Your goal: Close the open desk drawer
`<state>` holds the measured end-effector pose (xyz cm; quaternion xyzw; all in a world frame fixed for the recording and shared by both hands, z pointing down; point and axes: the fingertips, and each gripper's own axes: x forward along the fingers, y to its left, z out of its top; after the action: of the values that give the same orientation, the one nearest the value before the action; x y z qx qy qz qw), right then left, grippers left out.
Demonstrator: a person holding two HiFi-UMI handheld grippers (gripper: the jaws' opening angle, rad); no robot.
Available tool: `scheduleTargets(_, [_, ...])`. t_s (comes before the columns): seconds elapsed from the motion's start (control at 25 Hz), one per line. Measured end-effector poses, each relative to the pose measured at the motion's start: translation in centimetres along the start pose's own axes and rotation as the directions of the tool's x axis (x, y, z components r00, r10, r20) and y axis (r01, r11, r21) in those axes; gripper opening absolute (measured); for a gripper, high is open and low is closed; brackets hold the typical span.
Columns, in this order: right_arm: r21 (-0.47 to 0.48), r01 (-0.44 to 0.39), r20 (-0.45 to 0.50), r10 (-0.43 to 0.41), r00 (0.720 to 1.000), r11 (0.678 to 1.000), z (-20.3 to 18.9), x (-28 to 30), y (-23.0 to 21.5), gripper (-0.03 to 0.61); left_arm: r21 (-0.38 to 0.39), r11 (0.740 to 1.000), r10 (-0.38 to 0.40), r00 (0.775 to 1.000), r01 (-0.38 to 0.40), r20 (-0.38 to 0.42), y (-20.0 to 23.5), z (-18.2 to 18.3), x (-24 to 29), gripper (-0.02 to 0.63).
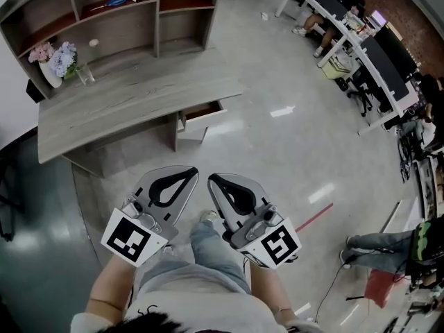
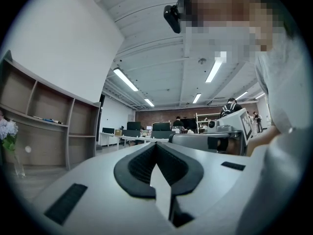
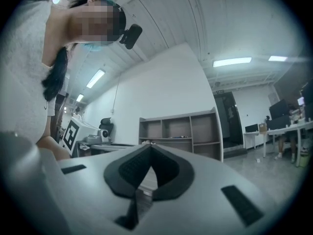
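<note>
Drawer, one, pale-fronted, standing partly pulled out under the right end of the grey desk top, its front facing the open floor. Left gripper and right gripper: both held low by the person's body, well apart from the drawer, side by side; each has its jaws pressed together at the tips with nothing between them. Step in hand, as judged: the approach, with no contact made yet. Recommended handling: bring one gripper with its tips together flat against the middle of the drawer front and push straight along the slide, since an off-centre push could skew the drawer in its runners. Edges: the desk top overhangs the drawer, so the gripper should come in below that lip. Open room: bare glossy floor lies between the person and the drawer. Shelf unit and flower vase sit at the back of the desk, out of the path.
</note>
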<state>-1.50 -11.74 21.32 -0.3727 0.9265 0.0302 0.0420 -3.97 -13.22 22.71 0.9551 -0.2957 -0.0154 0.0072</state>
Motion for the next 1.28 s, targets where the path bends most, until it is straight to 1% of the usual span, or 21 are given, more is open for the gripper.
scheduleTargets(0.12, [0.001, -0.02, -0.002, 0.02, 1.0, 1.0, -0.1, 0.2, -3.4, 0.009, 0.001, 1.0, 0.015, 1.0, -0.015, 0.003, 0.7, -0.1, 3.1, 0.011])
scheduleTargets(0.32, [0.004, -0.069, 0.002, 0.069, 0.998, 0.998, -0.1, 0.6, -8.8, 0.009, -0.006, 0.997, 0.071, 0.997, -0.071, 0.011, 2.2, -0.1, 7.9, 0.011])
scheduleTargets(0.48, [0.015, -0.103, 0.007, 0.103, 0.995, 0.995, -0.4, 0.6, -12.2, 0.009, -0.003, 0.994, 0.108, 0.994, -0.108, 0.013, 3.1, 0.0, 11.1, 0.011])
scheduleTargets(0.64, [0.03, -0.109, 0.015, 0.109, 0.994, 0.994, -1.1, 0.4, -15.0, 0.008, 0.006, 0.992, 0.123, 0.992, -0.123, 0.004, 3.6, -0.2, 13.4, 0.011])
scheduleTargets(0.8, [0.062, -0.105, 0.012, 0.105, 0.994, 0.992, -2.0, 0.4, -16.6, 0.008, 0.018, 0.993, 0.12, 0.993, -0.119, -0.022, 4.0, -0.7, 14.5, 0.011])
scheduleTargets(0.96, [0.08, -0.096, 0.01, 0.096, 0.995, 0.992, -3.1, 1.7, -18.1, 0.008, 0.015, 0.993, 0.119, 0.992, -0.118, -0.048, 5.4, -1.8, 15.6, 0.011])
scheduleTargets(1.04, [0.058, -0.094, 0.016, 0.093, 0.996, 0.994, -3.4, 2.3, -18.4, 0.008, 0.01, 0.994, 0.109, 0.993, -0.108, -0.051, 6.2, -2.2, 16.1, 0.011])
scheduleTargets(1.12, [0.032, -0.09, 0.001, 0.09, 0.996, 0.995, -3.8, 2.8, -18.6, 0.008, 0.006, 0.996, 0.094, 0.994, -0.094, -0.05, 6.7, -2.4, 16.5, 0.011])
scheduleTargets(1.28, [0.03, -0.073, -0.026, 0.073, 0.997, 0.997, -4.5, 4.7, -19.9, 0.008, 0.026, 0.998, 0.059, 0.997, -0.058, -0.049, 8.4, -2.5, 17.6, 0.011])
